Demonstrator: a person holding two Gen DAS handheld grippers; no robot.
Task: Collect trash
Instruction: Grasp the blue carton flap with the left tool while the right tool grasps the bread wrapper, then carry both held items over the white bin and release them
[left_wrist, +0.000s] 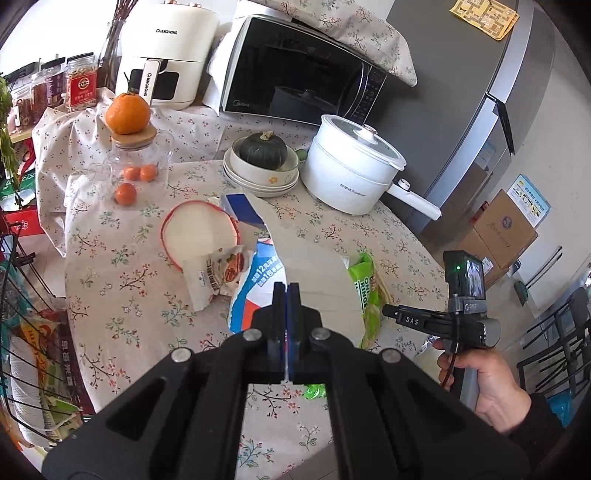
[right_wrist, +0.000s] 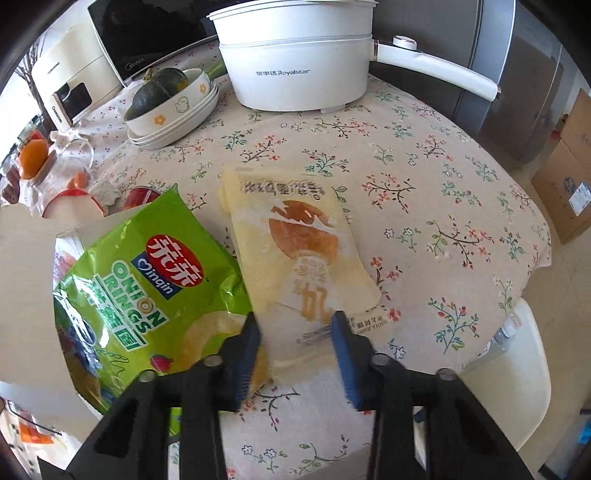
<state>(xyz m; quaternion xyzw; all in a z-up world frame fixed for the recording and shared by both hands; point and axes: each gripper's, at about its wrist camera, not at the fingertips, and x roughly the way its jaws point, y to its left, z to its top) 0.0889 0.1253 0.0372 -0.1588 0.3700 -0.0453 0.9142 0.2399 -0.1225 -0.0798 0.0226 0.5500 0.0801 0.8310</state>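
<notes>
Here, the right gripper is held wide open, and the near end of the pale yellow wrapper is seen right between its two blue pads. The wrapper lies flat on the flowered tablecloth. Its long side runs away from the jaws, toward the white pot, and is tilted a little to the left. So the wrapper is met end-on, and only its short near edge is placed in the gap. Nothing is squeezed yet, as far as can be told.

Just to the left, the green onion ring bag is found touching the yellow wrapper along one side, so it could be caught by the left pad when the jaws are closed.

The left gripper is shut tight on a torn piece of grey cardboard, which is held up above the table. Under it, a blue and white bag and a crumpled snack wrapper are seen lying beside a red-rimmed white lid.

The right gripper is judged to be much nearer to the yellow wrapper, so that piece of trash is best taken by it.
</notes>
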